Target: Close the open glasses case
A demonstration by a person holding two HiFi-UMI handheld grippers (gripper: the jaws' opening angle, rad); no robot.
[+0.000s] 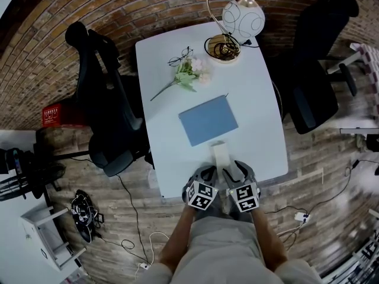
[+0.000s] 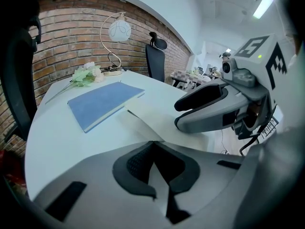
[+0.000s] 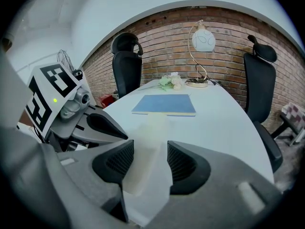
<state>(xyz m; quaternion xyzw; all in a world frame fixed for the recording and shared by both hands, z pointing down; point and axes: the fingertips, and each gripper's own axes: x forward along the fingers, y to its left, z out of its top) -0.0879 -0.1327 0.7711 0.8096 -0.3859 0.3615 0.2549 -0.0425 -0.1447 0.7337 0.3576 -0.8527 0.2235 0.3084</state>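
Note:
The glasses case (image 1: 219,154) is a pale, flat, long box lying on the white table (image 1: 254,99) near its front edge, just in front of the blue notebook (image 1: 208,120). In the right gripper view the glasses case (image 3: 151,132) runs between the jaws of my right gripper (image 3: 150,159), which are closed against its two sides. In the left gripper view my left gripper (image 2: 152,144) has its pads meeting at the tips, right on the near edge of the glasses case (image 2: 159,120). Both grippers (image 1: 204,179) (image 1: 240,177) flank the case's near end in the head view.
Farther back on the table lie a flower sprig (image 1: 180,76), a pair of glasses (image 1: 179,57) and a lamp with a round shade (image 1: 237,22). Black office chairs stand at the left (image 1: 106,105) and the right (image 1: 311,70). Cables trail on the floor.

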